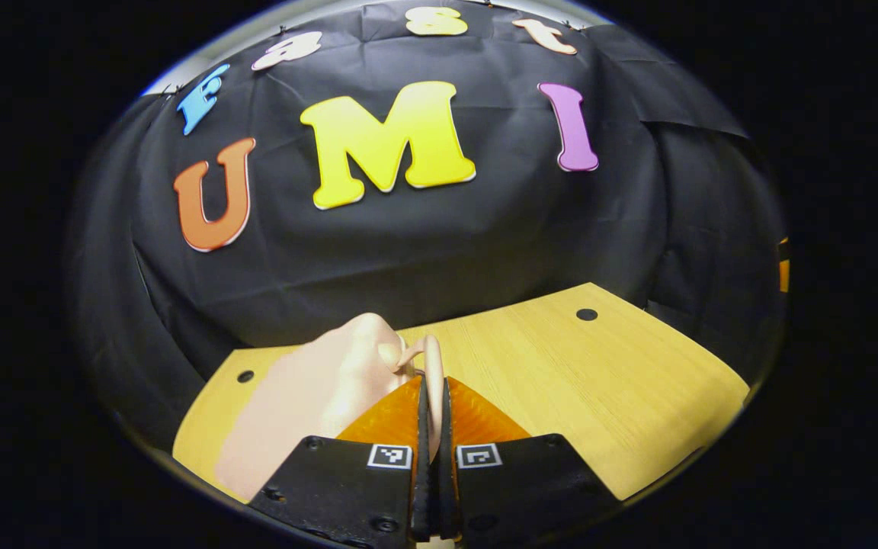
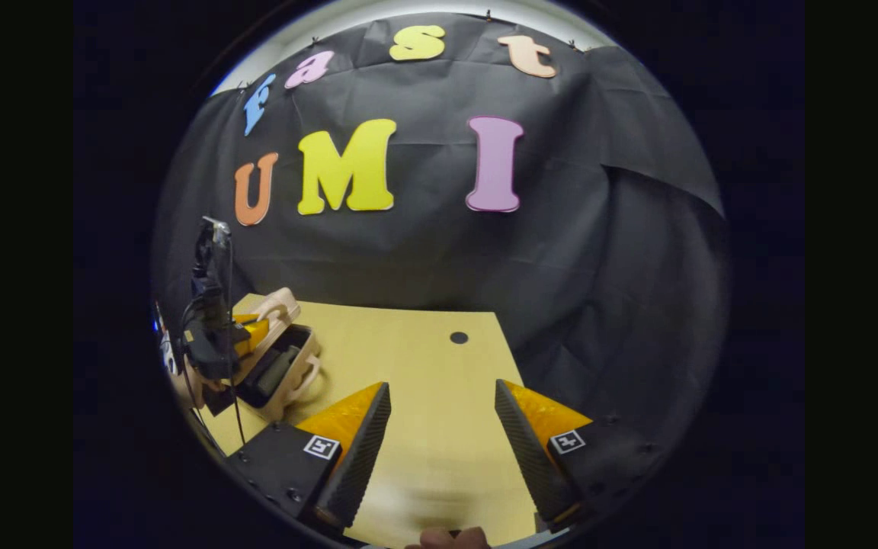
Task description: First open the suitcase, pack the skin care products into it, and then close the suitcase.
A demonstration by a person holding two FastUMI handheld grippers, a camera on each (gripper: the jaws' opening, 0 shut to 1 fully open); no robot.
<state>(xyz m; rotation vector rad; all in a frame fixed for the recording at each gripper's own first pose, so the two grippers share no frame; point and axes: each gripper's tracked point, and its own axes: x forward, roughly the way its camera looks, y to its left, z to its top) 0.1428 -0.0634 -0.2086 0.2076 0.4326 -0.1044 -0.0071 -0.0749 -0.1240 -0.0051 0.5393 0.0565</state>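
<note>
Suitcase lid pinched at worktop's left end

Suitcase (image 2: 279, 354), pale pink, sits partly open on the left of the wooden worktop (image 2: 424, 366), something dark inside it. The left hand-held gripper (image 1: 432, 396) is clamped on the lid's thin handle (image 1: 430, 364). Further right, the right hand-held gripper (image 2: 443, 415) hovers above bare wood, its fingers spread wide.

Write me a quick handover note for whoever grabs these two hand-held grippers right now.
Left hand-held gripper: shut on the pink suitcase lid, holding it by its edge near the handle.
Right hand-held gripper: open, holding nothing, over the wooden table.
Suitcase: at the table's left side, lid partly raised, a dark item inside; what it is cannot be told.
Left: finish closing the lid.
</note>
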